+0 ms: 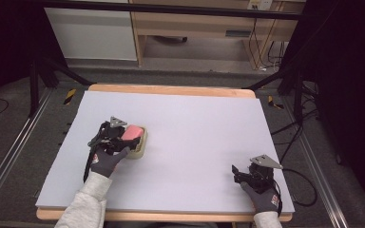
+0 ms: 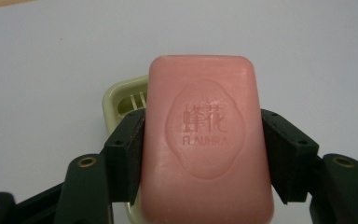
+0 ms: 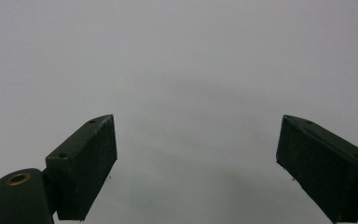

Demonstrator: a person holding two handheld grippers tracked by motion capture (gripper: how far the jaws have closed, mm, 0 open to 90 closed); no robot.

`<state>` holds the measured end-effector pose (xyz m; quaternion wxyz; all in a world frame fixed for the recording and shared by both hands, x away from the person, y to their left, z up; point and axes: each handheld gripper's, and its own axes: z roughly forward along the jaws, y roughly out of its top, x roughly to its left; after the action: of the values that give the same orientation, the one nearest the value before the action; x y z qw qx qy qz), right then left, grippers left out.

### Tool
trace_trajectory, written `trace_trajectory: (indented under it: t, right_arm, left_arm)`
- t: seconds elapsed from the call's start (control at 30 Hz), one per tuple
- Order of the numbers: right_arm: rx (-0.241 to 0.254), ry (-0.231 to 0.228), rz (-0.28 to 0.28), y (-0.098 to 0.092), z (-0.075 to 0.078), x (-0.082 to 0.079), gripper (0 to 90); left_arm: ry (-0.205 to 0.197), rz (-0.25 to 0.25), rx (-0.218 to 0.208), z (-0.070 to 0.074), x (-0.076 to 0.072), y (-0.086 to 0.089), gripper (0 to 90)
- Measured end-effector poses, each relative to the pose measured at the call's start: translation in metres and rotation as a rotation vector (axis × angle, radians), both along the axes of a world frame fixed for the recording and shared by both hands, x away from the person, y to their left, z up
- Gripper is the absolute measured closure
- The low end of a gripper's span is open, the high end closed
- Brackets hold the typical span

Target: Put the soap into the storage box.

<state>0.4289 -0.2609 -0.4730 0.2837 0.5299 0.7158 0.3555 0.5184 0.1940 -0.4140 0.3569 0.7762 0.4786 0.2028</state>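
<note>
While the pale surface (image 1: 195,123) is lying open across its middle and far edge, the cream soap dish (image 1: 140,142) is sitting left of centre; the left hand-held gripper (image 1: 123,137) is clasping the pink soap bar (image 2: 207,140) over it, the right hand-held gripper (image 1: 240,173) is resting spread apart near the front right edge.

White sheet (image 1: 195,142) over wooden table (image 1: 171,89); wooden furniture (image 1: 195,23) behind.

My left gripper (image 2: 205,156) clamps a pink soap bar (image 2: 206,140), embossed face toward me, directly over the cream slotted soap dish (image 2: 121,100) on the table's left side.
</note>
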Motion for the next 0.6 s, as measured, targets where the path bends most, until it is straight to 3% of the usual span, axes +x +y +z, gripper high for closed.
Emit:
trace_trajectory:
  t: [0.17,0.6]
  right_arm:
    - [0.0,-0.002,-0.003,0.0,0.0,0.0,12.5]
    - [-0.006,-0.002,0.002,0.0,0.0,0.001,12.5]
  left_arm:
    - [0.009,0.032,-0.005,-0.006,0.01,0.002,37.3]
    - [0.03,0.05,0.008,-0.02,0.016,-0.002,37.3]
